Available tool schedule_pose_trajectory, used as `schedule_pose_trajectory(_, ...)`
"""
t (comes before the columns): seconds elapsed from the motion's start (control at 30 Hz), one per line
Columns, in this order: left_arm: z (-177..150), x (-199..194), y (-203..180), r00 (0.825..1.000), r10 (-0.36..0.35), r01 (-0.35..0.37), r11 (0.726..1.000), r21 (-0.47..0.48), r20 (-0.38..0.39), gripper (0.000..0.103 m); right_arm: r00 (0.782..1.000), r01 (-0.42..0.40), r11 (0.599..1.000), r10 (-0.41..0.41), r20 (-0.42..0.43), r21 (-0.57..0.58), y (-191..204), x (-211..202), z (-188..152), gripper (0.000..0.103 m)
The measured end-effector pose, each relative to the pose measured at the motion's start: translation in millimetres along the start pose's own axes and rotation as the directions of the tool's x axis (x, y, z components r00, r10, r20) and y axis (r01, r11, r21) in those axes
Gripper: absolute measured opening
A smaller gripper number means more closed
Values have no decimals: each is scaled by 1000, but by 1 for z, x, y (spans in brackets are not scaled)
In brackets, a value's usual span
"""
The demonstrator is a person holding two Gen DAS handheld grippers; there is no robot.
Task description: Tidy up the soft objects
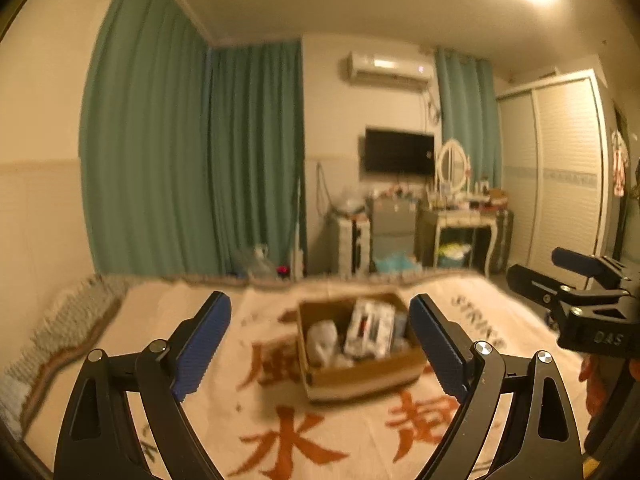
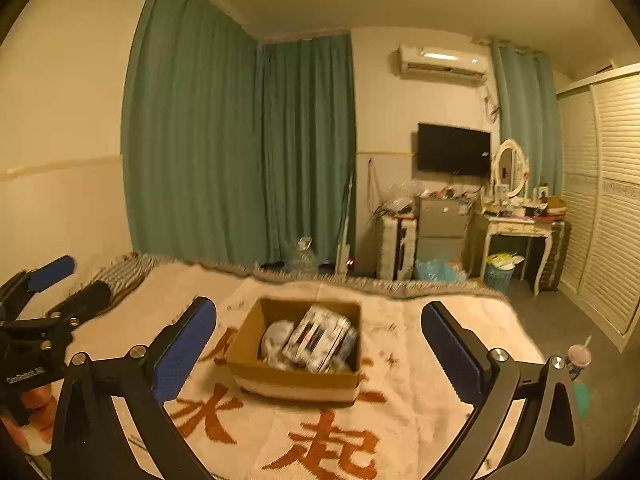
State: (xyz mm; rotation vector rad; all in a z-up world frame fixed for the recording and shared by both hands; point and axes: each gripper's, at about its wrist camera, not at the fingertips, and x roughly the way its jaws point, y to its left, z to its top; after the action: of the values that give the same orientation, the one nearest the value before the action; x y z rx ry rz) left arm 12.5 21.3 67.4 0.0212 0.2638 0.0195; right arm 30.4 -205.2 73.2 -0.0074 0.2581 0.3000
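Left claw (image 1: 320, 344) and right claw (image 2: 319, 350) hover level, spread wide, facing the box (image 2: 296, 348)

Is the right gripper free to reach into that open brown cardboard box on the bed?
Probably yes: the right gripper is open and empty, the cardboard box sits straight ahead with its top open, and nothing lies between them on the blanket.

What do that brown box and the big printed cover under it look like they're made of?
The box looks like plain corrugated cardboard: matte brown, stiff straight walls, folded upright flaps. The cover seems a soft woven or fleecy blanket: fuzzy cream surface with orange characters and a fringed far edge. Blur leaves the exact fabric open.
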Motion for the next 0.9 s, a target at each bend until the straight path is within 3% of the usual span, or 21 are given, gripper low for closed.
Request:
schedule_pose_trajectory(0.27, -41, 33, 3, 992, -5, 3, 1000, -17, -123, 92, 993, 8, 1000, -8, -121, 5, -2, 50, -51, 103)
schedule_pose_trajectory(0.47, -51, 32, 5, 992, -16, 14, 1000, -13, -125, 92, 984, -1, 1000, 7, -176, 31, -6, 61, -65, 103)
schedule_pose_trajectory(0.9, -51, 30, 9, 992, -35, 33, 999, -18, -123, 92, 984, 3, 1000, 3, -178, 30, 0, 63, -67, 103)
